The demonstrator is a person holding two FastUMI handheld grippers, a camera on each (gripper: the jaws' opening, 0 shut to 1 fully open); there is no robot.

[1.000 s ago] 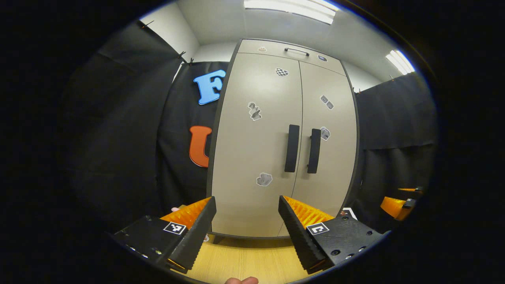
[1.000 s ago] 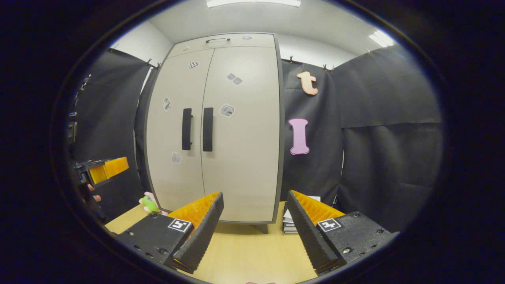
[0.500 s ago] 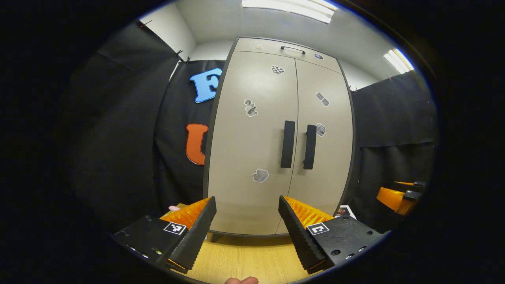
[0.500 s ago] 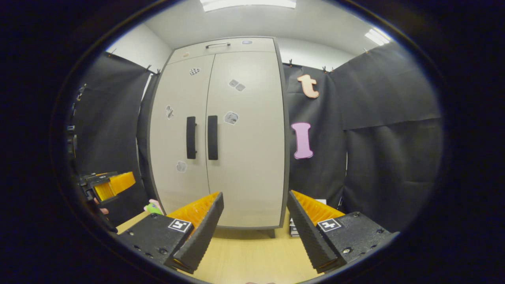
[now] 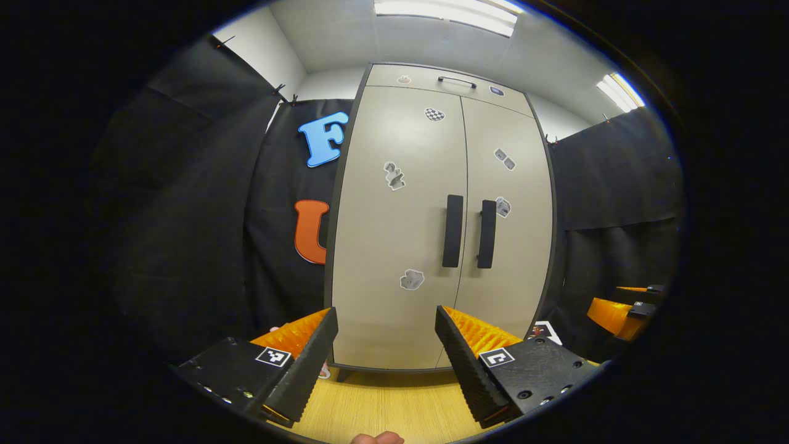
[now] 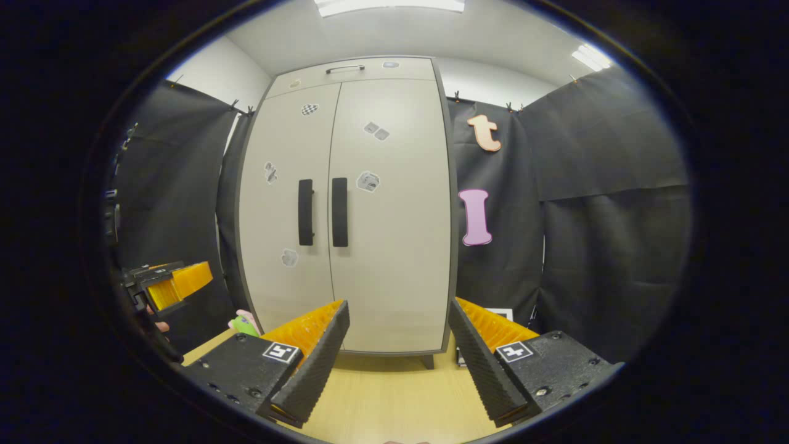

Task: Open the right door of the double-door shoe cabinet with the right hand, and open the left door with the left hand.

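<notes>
Your left gripper and right gripper gape wide, holding nothing. The shoe cabinet stands far ahead, both doors closed.

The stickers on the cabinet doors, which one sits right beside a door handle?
The grey sticker on the right door, just up and right of the right handle. The other stickers sit well away from both handles: near the doors' tops, or lower on the left door.

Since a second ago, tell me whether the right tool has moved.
Yes. In the right gripper view the cabinet's right door handle now sits lower and further right over the right tool, so the tool has tilted up and leftward.
</notes>
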